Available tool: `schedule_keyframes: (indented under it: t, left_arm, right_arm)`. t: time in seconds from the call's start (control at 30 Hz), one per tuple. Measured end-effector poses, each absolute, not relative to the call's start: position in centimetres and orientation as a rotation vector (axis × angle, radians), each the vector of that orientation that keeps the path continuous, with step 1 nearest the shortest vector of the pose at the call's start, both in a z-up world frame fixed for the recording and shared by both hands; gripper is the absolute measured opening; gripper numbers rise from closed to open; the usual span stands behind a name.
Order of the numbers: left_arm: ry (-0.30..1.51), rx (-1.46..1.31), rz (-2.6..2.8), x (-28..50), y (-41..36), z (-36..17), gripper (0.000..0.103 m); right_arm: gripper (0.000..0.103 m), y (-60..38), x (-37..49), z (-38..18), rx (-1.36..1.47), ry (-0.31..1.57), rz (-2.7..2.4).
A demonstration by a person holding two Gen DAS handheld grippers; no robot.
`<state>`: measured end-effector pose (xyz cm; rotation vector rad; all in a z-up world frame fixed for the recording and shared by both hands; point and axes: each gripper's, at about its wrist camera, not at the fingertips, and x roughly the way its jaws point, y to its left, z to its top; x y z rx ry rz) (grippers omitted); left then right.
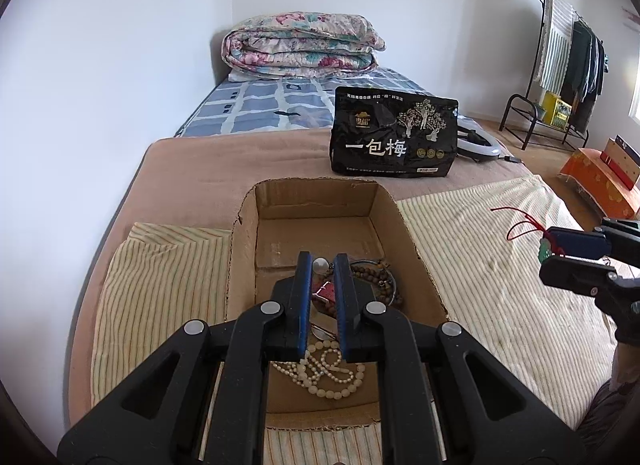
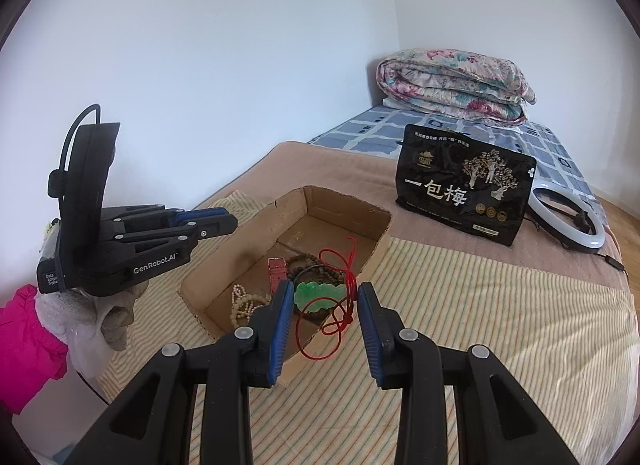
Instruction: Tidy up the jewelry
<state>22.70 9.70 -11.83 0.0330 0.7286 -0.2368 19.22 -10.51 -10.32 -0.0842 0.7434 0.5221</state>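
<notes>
Right gripper jaws wide, jade pendant loose mid-frame by cardboard box; left gripper narrowly parted, empty; release only once clear over the rim

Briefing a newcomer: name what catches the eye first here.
A green jade pendant on red cord sits between the right gripper's spread fingers, beside the open cardboard box. Inside the box lie white beads nearest the left camera and brown bead bracelets farther in.
</notes>
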Motion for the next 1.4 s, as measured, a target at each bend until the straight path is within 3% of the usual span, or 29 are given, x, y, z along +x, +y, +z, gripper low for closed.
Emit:
schedule_keyframes:
  t: [0.73, 0.9, 1.03, 1.13, 1.17, 1.4]
  left_arm:
    - [0.804, -0.006, -0.248, 28.6, 10.4, -15.1, 0.009]
    - [0.806, -0.006, -0.246, 28.7, 10.3, -15.2, 0.009]
    - [0.808, -0.012, -0.241, 28.7, 10.3, -15.0, 0.011]
    - [0.802, -0.015, -0.239, 28.6, 10.4, -14.9, 0.030]
    - [0.796, -0.016, -0.239, 28.4, 10.4, -14.7, 0.031]
    - [0.778, -0.018, -0.230, 27.3, 10.5, -13.7, 0.031]
  right_arm:
    - [0.035, -5.9, 22.1, -15.0, -0.094, 0.828, 0.544]
    - [0.054, -5.7, 21.9, -14.7, -0.103, 0.810, 0.528]
    - [0.055, -5.7, 21.7, -14.5, -0.107, 0.806, 0.527]
    - [0.062, -5.7, 21.5, -14.3, -0.107, 0.801, 0.520]
    - [0.063, -5.7, 21.5, -14.2, -0.104, 0.798, 0.520]
    - [0.070, -5.9, 20.6, -13.5, -0.112, 0.786, 0.509]
